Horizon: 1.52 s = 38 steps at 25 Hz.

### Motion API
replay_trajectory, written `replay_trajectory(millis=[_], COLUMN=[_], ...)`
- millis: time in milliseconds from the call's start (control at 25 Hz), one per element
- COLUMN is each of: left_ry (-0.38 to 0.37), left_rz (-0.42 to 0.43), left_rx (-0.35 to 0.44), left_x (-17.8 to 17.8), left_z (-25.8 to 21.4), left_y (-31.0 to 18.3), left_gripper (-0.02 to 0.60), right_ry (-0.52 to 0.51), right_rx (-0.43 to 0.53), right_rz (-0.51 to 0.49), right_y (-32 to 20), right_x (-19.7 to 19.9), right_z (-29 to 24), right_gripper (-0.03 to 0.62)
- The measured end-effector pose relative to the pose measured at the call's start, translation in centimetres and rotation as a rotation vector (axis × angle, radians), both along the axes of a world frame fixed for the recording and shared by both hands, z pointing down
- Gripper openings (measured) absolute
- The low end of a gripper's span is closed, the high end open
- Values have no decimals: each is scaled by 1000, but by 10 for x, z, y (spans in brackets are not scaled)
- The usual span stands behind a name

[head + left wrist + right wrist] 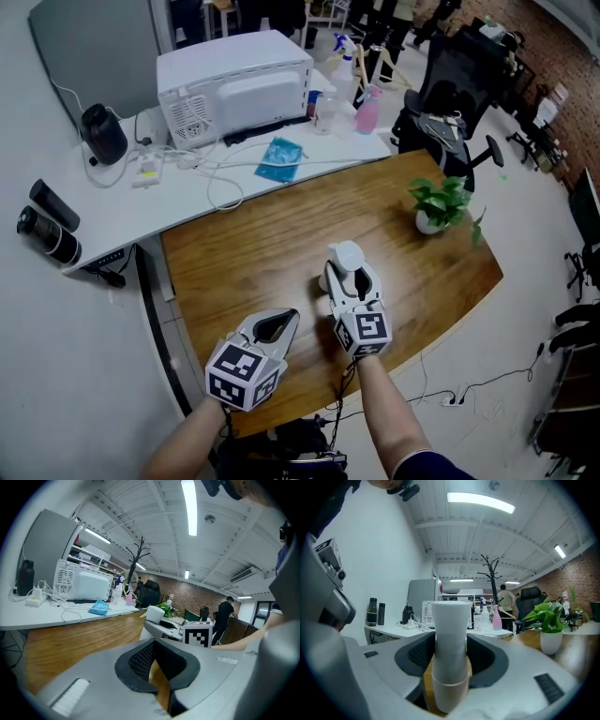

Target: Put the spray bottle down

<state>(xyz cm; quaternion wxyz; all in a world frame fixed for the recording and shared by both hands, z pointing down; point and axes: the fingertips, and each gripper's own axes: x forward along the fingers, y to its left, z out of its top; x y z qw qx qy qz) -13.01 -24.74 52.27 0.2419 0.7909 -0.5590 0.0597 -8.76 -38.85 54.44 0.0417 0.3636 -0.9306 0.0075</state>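
Right gripper (450,667) is clamped on the white spray bottle (450,634), with a pad on each side of the body and the bottle upright. The side grip keeps the base square to the surface for set-down.

In the head view the bottle (346,258) sits at lower centre, over the wooden table (253,253). I can't tell whether its base is on the wood yet, because the gripper hides it.

Left gripper (277,323) is at lower left with its tips together and nothing between them. It looks parked clear of the drop spot, just beside the right one.

The potted plant (439,204) at centre right is well apart, so the landing area is free. My read is that the placement is nearly done and only the release is left.
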Motion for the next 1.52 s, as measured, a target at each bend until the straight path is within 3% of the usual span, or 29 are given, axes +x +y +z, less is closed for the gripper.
replay_trajectory(millis=[440,520,600,800,960,1000,1080,1120,1200,1240,1520], left_ry=[-3,-4,-6,-6,-3,0,10,15,24,28,39], left_rz=[-14,-16,-14,-15,-12,-10,-5,-1,3,5,31], left_rx=[9,11,11,14,17,16,13,11,11,12,46], left_x=[-4,-5,-5,-6,-6,-6,-6,-6,-5,-4,4], left_z=[-5,-5,-5,-7,-9,-10,-11,-12,-16,-19,-41], left_y=[8,9,11,14,20,23,30,35,44,49,67], left_gripper=[6,6,6,6,6,6,6,6,6,6,6], right_ry=[43,33,27,17,-19,-37,-66,-75,-85,-92,-117], right_rx=[1,-18,-37,-71,-170,-202,-243,-248,-239,-230,-180], right_rz=[33,31,30,40,33,33,31,23,10,9,50], right_y=[0,0,0,5,35,47,73,87,112,121,154], right_x=[0,1,2,10,35,44,59,63,69,72,99], right_z=[1,4,6,6,9,7,-3,-10,-28,-37,-95], right_gripper=[229,234,291,316,311,278,100,55,40,2,0])
